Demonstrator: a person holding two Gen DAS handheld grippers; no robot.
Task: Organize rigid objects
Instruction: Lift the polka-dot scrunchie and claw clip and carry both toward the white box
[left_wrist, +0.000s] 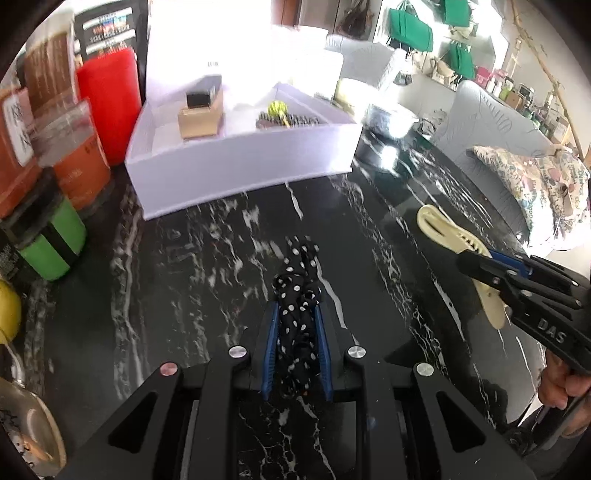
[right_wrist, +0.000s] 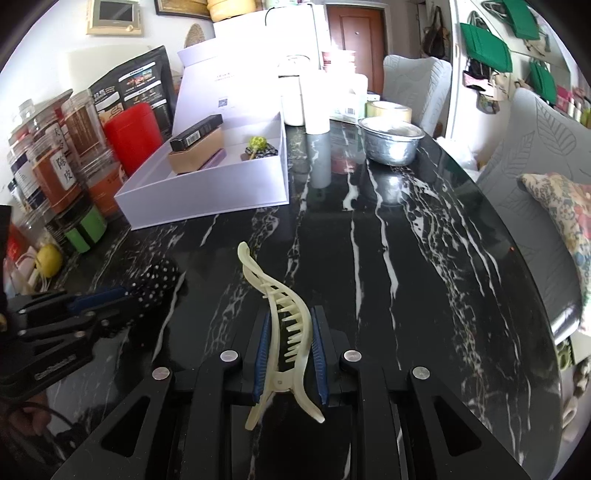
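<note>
Right gripper (right_wrist: 290, 317) clamps curved cream toothed hair clip (right_wrist: 284, 314).

A cream hair clip (right_wrist: 286, 325), long, curved and toothed, is pinched between the right gripper's (right_wrist: 289, 325) pads, tip pointing ahead; a black polka-dot hair tie (left_wrist: 297, 310), bunched up, sits clamped in the left gripper (left_wrist: 297, 314)
</note>
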